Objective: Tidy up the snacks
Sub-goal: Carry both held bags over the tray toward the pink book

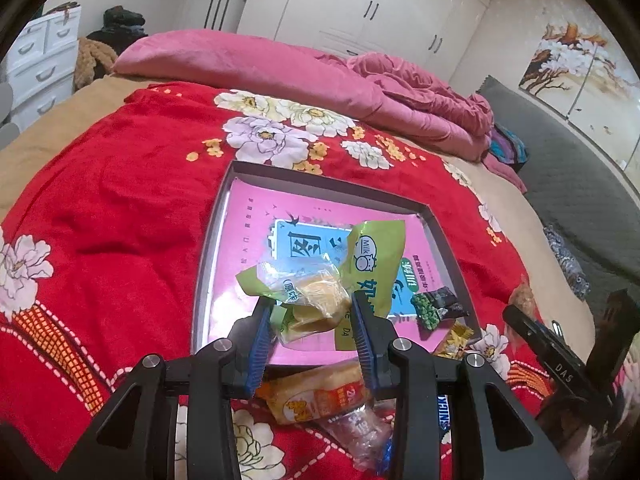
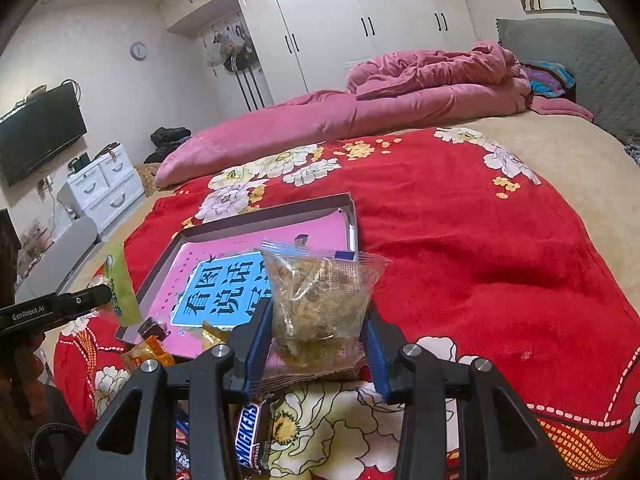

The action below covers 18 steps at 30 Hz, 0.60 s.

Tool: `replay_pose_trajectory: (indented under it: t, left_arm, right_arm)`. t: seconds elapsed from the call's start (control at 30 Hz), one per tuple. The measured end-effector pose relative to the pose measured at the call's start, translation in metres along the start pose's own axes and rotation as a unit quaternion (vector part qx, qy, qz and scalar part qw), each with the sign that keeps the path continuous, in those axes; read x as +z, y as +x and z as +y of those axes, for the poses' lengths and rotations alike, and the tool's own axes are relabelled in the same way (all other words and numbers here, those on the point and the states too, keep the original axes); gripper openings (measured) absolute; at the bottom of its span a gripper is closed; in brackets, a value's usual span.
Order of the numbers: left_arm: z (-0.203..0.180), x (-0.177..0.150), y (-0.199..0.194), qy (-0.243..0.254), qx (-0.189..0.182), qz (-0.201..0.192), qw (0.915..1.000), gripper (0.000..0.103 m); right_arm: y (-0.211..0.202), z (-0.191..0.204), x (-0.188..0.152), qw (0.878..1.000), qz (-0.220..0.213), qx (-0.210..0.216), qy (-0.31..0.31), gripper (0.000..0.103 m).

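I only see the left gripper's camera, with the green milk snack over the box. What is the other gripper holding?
Observer: The right gripper is shut on a clear zip bag full of brownish crumbly snack.
Operator: Is that bag in the box yet?
Observer: No, it is held up at the near corner of the box, in front of the pink and blue sheet inside.
Operator: Any candy near it?
Observer: Yes, a Snickers bar lies on the red flowered blanket, just under that gripper.
Operator: What else is in the room?
Observer: A dark television hangs on the wall at the left, with a round clock higher up.
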<state>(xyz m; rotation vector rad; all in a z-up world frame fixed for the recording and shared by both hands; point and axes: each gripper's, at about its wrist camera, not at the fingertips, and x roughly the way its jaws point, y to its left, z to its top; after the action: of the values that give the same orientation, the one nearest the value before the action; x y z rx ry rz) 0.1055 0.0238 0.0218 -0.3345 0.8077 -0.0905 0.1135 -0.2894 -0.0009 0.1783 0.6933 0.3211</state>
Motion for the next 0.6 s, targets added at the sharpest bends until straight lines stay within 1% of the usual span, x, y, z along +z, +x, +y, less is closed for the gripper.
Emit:
replay_pose_trajectory:
  t: [0.23, 0.6]
  left_arm:
    - [-0.004, 0.001, 0.015, 0.003, -0.001, 0.011, 0.9999, 0.039]
    - [-0.003, -0.003, 0.033, 0.0, -0.002, 0.028, 0.9996, 0.039]
  right_arm:
    - [0.012, 0.002, 0.003, 1.0, 0.007, -0.007, -0.009, 0.043]
    - [0.035, 0.007, -0.002, 0.998, 0.027, -0.042, -0.044, 0.043]
